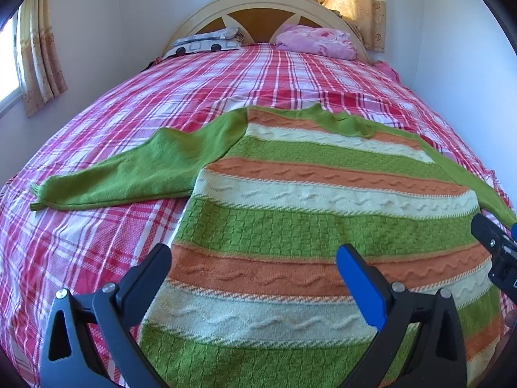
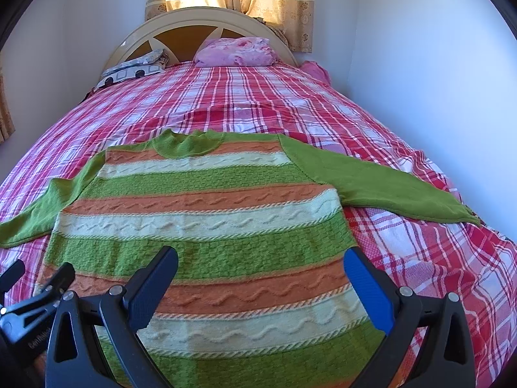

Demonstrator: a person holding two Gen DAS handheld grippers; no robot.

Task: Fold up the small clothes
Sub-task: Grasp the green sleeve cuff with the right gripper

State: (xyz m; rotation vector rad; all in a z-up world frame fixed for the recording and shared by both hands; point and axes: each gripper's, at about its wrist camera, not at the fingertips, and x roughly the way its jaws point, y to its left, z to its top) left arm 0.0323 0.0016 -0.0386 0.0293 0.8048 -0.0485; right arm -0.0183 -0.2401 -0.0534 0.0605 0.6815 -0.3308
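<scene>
A small knitted sweater with green, orange and cream stripes lies flat on the bed, collar away from me, both green sleeves spread out; it also shows in the right wrist view. Its left sleeve points left, its right sleeve points right. My left gripper is open and empty above the sweater's lower left part. My right gripper is open and empty above its lower right part. Each gripper shows at the edge of the other's view: the right one, the left one.
The bed has a red and white checked sheet. A pink pillow and a patterned pillow lie by the cream headboard. White walls stand close on both sides, with curtained windows behind and at the left.
</scene>
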